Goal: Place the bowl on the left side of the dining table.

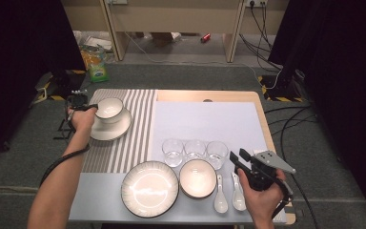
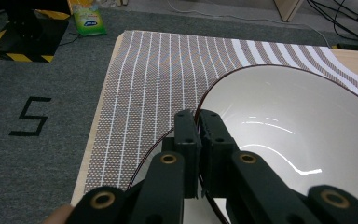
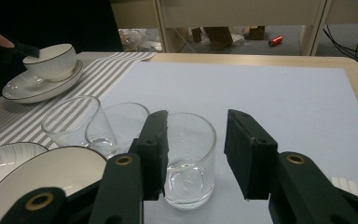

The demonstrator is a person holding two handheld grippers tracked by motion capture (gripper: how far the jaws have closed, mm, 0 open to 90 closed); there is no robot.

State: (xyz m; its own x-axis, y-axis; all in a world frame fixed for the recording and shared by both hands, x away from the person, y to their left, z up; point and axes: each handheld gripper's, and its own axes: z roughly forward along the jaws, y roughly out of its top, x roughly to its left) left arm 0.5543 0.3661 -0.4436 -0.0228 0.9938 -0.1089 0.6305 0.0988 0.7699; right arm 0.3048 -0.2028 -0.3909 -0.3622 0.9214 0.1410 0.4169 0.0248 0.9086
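Left gripper clamping one bowl, three glasses, two spoons

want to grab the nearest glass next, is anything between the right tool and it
Nothing visible: the right tool is open and lined up on the nearest glass, not yet touching it. The other glasses stand off to one side.

A recording studio or lab set up as a dining scene. A small wooden table stands on grey carpet, flanked by black curtains. Yellow-and-black hazard tape marks stand bases, cables trail across the floor, and a taped number five sits on the carpet beside the table.
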